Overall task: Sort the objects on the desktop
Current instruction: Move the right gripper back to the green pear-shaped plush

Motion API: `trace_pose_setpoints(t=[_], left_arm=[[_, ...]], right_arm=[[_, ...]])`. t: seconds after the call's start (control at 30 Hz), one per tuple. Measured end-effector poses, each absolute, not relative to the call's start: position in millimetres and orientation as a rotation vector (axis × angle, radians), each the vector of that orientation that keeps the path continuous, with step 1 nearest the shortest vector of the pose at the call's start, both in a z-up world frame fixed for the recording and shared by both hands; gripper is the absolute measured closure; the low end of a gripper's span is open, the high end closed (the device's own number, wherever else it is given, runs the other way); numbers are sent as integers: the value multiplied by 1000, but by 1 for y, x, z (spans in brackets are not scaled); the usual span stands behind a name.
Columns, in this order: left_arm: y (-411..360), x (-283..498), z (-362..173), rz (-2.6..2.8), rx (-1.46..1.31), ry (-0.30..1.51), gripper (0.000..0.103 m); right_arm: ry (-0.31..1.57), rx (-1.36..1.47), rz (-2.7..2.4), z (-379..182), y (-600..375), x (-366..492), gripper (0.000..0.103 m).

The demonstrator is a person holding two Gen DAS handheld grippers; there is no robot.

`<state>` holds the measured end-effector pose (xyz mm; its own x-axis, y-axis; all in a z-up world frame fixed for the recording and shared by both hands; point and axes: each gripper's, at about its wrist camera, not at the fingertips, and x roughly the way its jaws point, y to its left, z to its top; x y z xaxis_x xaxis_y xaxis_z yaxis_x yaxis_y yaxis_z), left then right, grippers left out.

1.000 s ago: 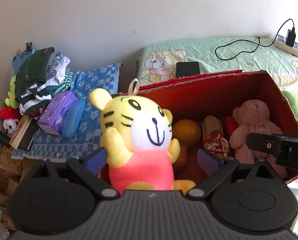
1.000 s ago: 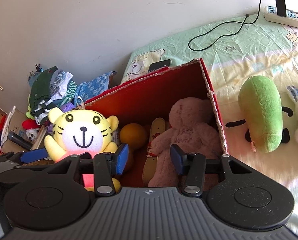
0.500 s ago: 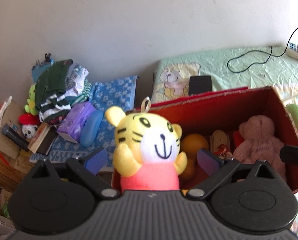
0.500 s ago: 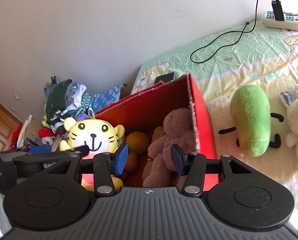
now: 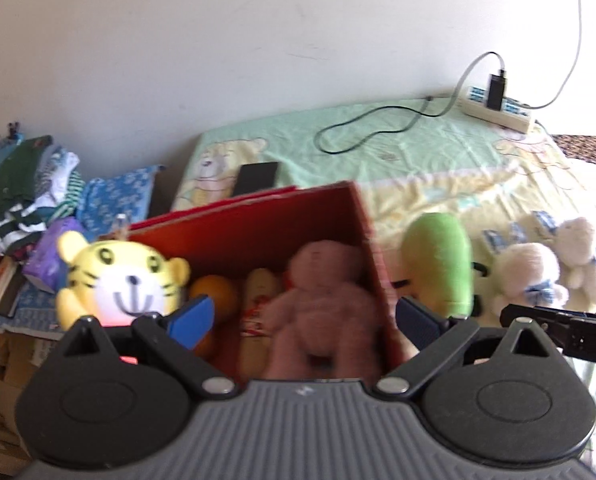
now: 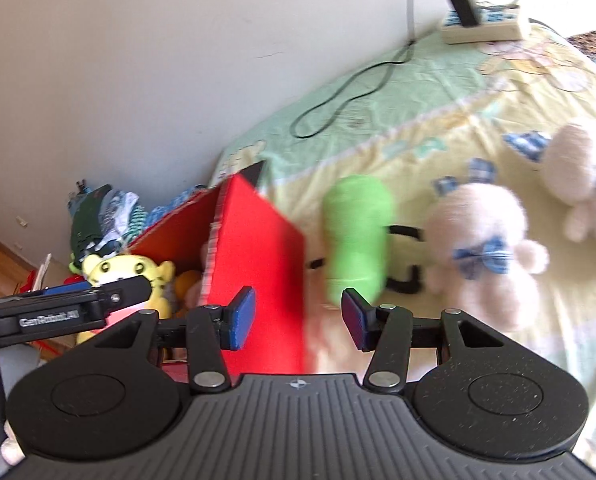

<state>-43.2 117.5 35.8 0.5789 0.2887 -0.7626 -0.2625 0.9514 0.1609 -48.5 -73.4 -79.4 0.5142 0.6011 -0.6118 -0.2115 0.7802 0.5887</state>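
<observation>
Nearest the right gripper (image 6: 296, 320), its blue fingers (image 6: 240, 317) stood apart with nothing between them. Just beyond the left-hand finger rose the red box (image 6: 258, 264); ahead of the right-hand finger the green plush (image 6: 355, 236) lay on the bed (image 6: 417, 92), a white plush (image 6: 485, 256) just past it and a second white plush (image 6: 577, 180) farther off. The left gripper (image 5: 301, 320) also stood open and empty, its fingers framing the pink bear (image 5: 321, 300) inside the box, with the yellow tiger (image 5: 118, 276) beyond its left-hand finger, an orange ball (image 5: 212, 294) between the two toys.

The likely step was fetching the green plush. To do it well, centre the right fingers across its soft middle, clear of the box wall, and close firmly, since plush compresses.

Both grippers tilted downward toward the bed, the right one aimed lower-right of the box. Farthest away, a power strip (image 6: 483, 26) and its cable (image 6: 349, 96) lay by the wall.
</observation>
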Motion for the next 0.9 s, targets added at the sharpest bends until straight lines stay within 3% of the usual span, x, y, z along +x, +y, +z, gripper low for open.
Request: trace_pose_setpoints(t=[0.3,0.53,0.9], left_arm=[[43,-15,12,255,91,883,6],[7,2,-11,215,146,842,12],[14,42,-46,189,85,849,10]], right_arm=[[937,507,480,-94,-132,-31,52],[935,513,556,-88,-146,19,52],[1073,477,733,-100,-105,96,51]])
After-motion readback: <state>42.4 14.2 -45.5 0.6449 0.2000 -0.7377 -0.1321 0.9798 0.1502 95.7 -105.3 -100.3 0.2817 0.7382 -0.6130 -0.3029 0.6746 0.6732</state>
